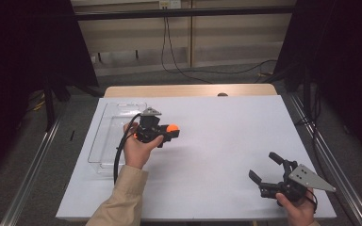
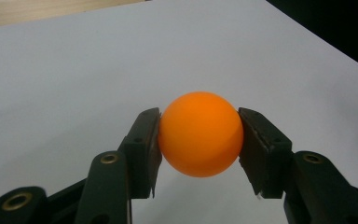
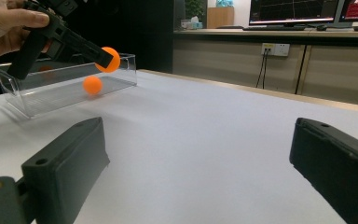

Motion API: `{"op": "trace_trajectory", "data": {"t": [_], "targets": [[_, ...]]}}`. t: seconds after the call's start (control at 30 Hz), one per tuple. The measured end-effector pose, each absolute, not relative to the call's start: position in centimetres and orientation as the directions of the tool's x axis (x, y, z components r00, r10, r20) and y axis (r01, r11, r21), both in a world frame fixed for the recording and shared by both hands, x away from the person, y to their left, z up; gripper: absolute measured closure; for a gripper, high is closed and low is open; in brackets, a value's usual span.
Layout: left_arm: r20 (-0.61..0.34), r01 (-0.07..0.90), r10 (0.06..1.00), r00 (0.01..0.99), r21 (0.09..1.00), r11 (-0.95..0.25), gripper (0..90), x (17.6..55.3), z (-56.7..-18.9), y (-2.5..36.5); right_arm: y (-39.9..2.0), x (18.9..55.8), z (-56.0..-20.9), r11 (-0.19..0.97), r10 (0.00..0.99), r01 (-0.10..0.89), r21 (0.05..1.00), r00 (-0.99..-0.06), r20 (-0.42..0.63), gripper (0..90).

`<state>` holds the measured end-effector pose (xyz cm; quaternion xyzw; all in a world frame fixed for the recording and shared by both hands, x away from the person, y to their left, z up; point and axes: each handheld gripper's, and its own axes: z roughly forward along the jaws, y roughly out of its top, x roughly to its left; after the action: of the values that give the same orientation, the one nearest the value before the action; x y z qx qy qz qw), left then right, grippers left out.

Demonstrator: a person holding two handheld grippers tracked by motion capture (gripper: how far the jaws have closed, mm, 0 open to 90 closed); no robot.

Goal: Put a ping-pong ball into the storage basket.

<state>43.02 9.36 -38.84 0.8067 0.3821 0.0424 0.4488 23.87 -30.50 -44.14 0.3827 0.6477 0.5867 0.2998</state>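
Note:
My left gripper (image 1: pixel 171 128) is shut on an orange ball (image 2: pixel 200 134), both pads pressing its sides, and holds it above the white table just right of a clear plastic bin (image 1: pixel 115 136). The right gripper view shows that held ball (image 3: pixel 108 59) in front of the bin (image 3: pixel 65 86), with a second orange ball (image 3: pixel 92 85) lying inside the bin. My right gripper (image 1: pixel 265 166) rests at the table's front right, its jaws wide open and nothing between them; its two pads (image 3: pixel 70 158) frame bare table surface.
The white table sheet (image 1: pixel 217 136) spreads between the two grippers. A wooden table edge (image 1: pixel 188 90) runs along the back. Metal rails (image 1: pixel 28 169) flank the table, and dark curtains stand at both sides. A cable (image 1: pixel 169 52) hangs down the back wall.

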Motion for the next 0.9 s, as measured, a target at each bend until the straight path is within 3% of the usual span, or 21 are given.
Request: {"op": "trace_trajectory", "data": {"t": [0.9], "targets": [[-0.280,0.582,0.661,0.696,0.759,-0.292,51.0,43.0,-38.1,10.6,-30.5,23.9,-44.1,0.019,0.847,0.143,0.990,-0.529,0.060,3.3]]}}
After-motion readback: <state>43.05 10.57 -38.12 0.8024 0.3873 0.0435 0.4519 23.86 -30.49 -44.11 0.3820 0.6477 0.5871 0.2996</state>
